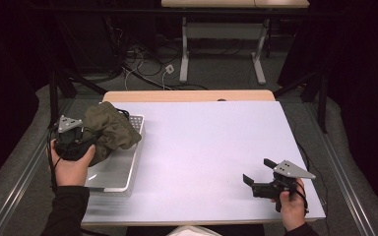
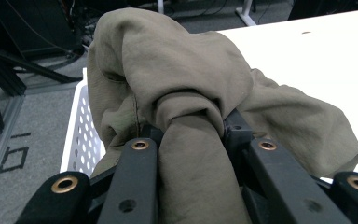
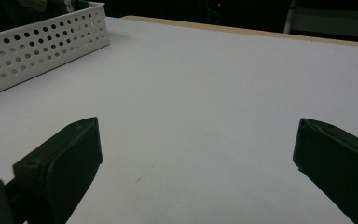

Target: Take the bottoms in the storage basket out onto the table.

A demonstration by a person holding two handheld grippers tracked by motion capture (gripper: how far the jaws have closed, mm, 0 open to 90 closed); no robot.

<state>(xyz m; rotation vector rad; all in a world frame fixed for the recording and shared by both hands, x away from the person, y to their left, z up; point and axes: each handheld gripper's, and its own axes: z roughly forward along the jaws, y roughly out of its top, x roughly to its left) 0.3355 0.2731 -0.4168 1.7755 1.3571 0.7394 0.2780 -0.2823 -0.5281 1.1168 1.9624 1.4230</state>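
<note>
**Olive cloth gripped over the basket**

The left gripper (image 2: 186, 140) has its jaws clamped tight on a bunched fold of the olive cloth (image 2: 177, 79), fabric squeezed up between them and spilling to both sides. The cloth's bulk hangs over the far end of the white perforated basket (image 1: 120, 172) at the table's left edge, part of it draped on the rim and part inside. Across the white table (image 1: 211, 147), the right gripper (image 1: 260, 175) rests low near the front right corner, jaws spread wide with nothing between them, aimed across the bare surface toward the basket. By my read this is the lift-out step: the cloth is caught but not clear of the basket. Next move calls for a clean raise, high enough that the trailing folds don't snag the rim, then a carry toward the open middle where the free gripper can take a corner.
</note>
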